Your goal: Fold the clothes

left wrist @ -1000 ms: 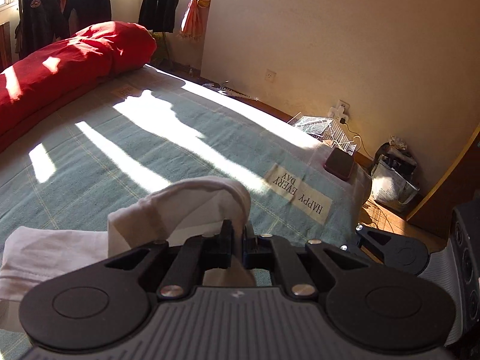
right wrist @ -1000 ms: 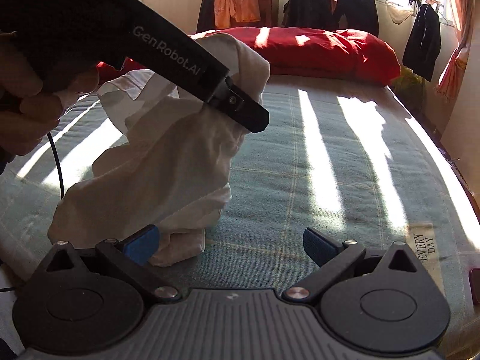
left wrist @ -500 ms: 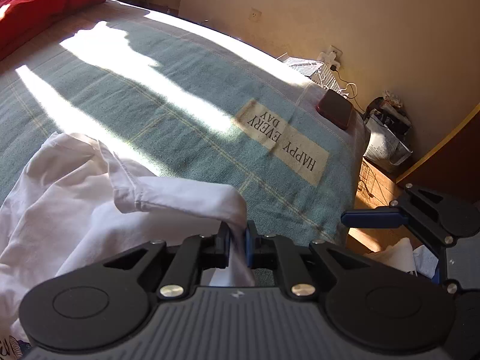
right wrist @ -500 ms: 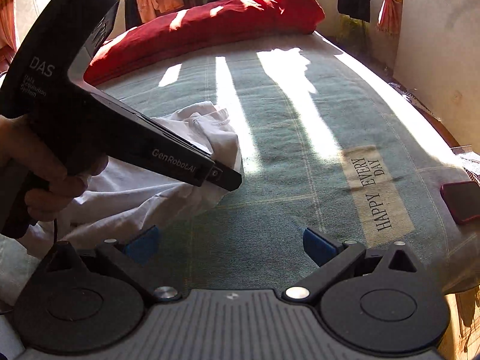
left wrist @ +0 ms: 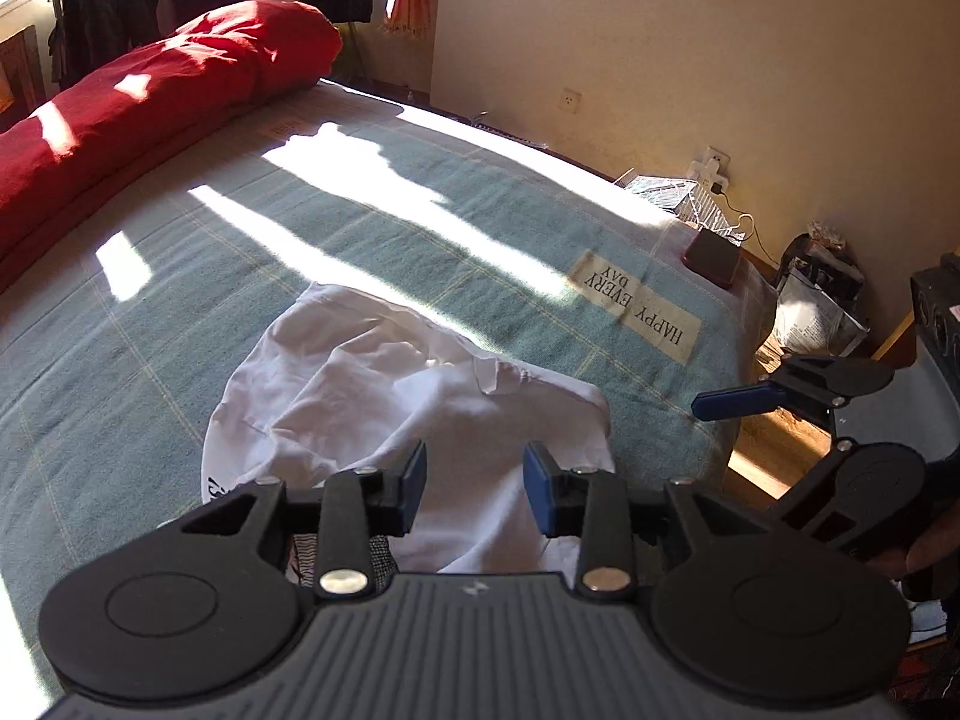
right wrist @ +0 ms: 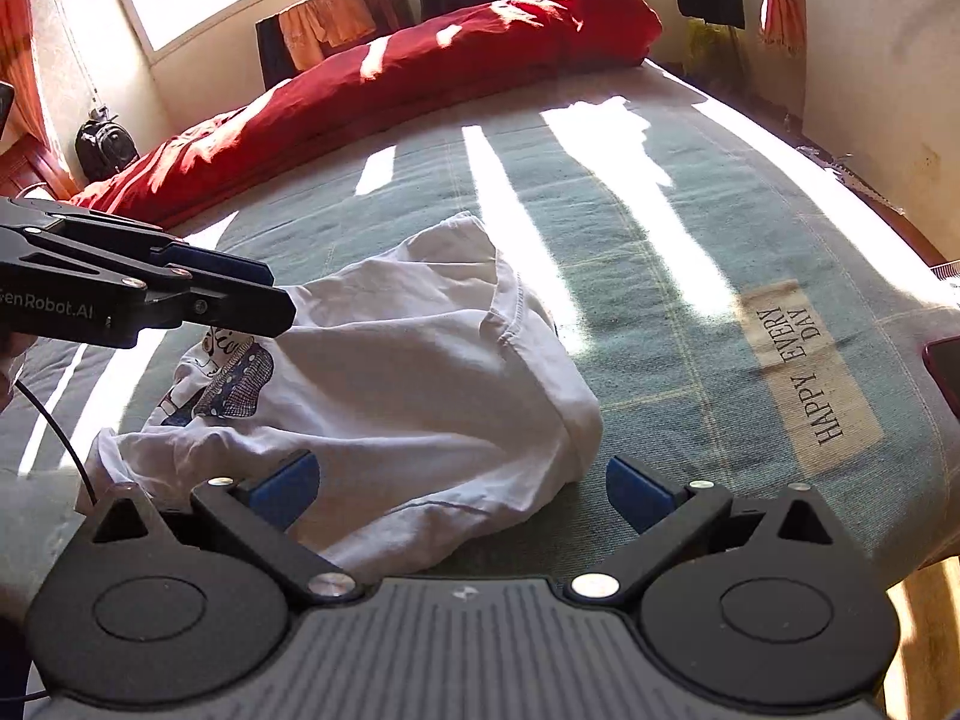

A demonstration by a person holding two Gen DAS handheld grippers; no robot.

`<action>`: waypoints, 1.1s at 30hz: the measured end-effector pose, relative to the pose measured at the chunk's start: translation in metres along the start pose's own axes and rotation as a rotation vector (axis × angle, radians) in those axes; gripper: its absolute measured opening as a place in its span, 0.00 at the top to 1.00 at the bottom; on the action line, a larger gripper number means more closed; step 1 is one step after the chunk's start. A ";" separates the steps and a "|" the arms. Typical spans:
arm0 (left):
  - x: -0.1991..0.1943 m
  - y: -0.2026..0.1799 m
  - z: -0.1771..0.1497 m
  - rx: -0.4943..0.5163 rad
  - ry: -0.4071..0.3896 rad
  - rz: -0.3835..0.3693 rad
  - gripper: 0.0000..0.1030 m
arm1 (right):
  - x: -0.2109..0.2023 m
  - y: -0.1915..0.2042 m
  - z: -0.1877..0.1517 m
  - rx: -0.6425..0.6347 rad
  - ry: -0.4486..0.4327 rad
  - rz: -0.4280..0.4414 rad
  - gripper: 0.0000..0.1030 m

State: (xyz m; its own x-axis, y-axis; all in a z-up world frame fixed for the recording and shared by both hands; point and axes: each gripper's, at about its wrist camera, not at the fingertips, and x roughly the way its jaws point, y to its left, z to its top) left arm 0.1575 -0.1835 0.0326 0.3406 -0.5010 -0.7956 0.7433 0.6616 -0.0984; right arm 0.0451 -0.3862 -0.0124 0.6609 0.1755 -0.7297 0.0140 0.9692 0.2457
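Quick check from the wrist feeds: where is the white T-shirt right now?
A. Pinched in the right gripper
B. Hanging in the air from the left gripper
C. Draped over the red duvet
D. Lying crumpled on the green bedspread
D: the white T-shirt lies crumpled on the green bedspread; the left gripper is opening with nothing pinched, and the right gripper is wide open.

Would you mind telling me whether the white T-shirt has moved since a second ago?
Yes: the white T-shirt dropped from hanging against the red duvet to lying on the green blanket.
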 end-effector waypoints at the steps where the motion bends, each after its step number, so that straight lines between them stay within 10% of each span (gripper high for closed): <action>1: -0.006 0.008 -0.010 -0.016 0.008 0.024 0.66 | 0.000 0.009 0.000 -0.020 -0.002 0.005 0.00; 16: -0.064 0.083 -0.124 -0.189 -0.018 0.212 0.58 | 0.022 0.132 -0.010 -0.312 0.009 0.079 0.00; 33: -0.024 0.152 -0.100 -0.315 -0.059 0.167 0.58 | 0.056 0.170 0.012 -0.388 0.033 0.162 0.00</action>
State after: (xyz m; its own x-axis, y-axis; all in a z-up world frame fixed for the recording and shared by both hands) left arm 0.2051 -0.0149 -0.0226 0.4816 -0.3971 -0.7812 0.4641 0.8718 -0.1570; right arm 0.0936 -0.2134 -0.0040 0.6068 0.3302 -0.7230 -0.3758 0.9207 0.1051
